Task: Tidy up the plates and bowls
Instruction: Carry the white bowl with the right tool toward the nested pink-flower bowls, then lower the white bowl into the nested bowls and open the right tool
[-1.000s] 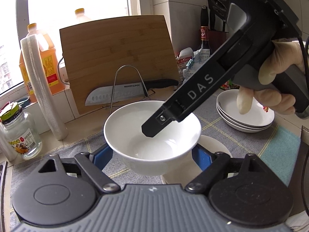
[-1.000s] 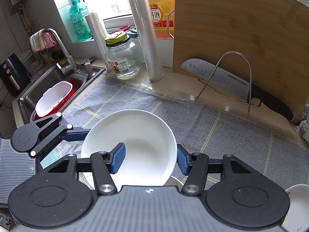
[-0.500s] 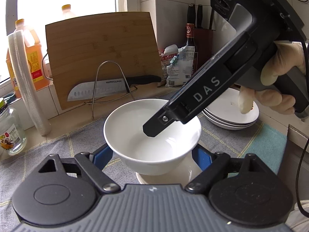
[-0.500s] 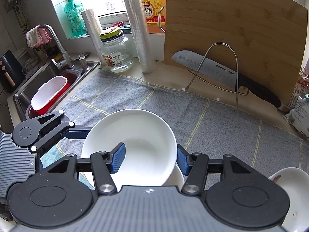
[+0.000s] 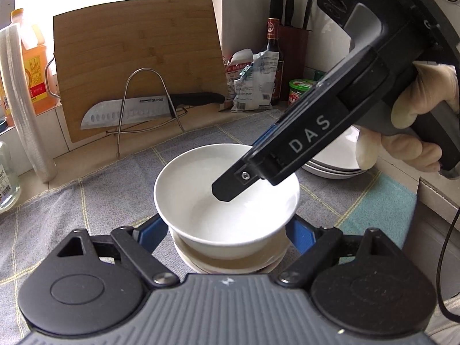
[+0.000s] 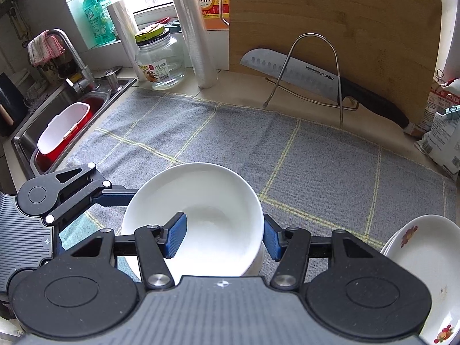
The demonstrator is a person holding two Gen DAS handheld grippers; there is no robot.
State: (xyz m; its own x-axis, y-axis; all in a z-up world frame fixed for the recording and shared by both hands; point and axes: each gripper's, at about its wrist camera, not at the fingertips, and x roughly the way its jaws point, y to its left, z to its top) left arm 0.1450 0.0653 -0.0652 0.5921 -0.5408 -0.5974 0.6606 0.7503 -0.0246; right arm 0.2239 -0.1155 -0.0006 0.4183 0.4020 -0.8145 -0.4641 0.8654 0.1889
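**White bowl held just above the bowl it must nest into**

The white bowl (image 5: 227, 201) sits mouth-up between both tools; the right gripper (image 6: 224, 235) pinches its wall, one blue pad (image 6: 175, 234) inside the bowl and the other outside against the rim, jaws closed on it; the left gripper (image 5: 227, 230) straddles the bowl's lower body with its blue pads at either flank, and whether they press or merely stand beside it cannot be told from these views.

Directly beneath lies a second bowl (image 5: 227, 261), its rim showing under the held one on the grey checked cloth (image 6: 287, 158); the two look nearly concentric, the upper seemingly tipped a little away from the left wrist camera. A round bowl has no long axis; what counts is its opening facing up and its foot over the lower bowl's mouth. The coming move is likely a short straight descent.

A stack of plates (image 5: 339, 158) rests to the right, near the gloved right hand (image 5: 417, 115).
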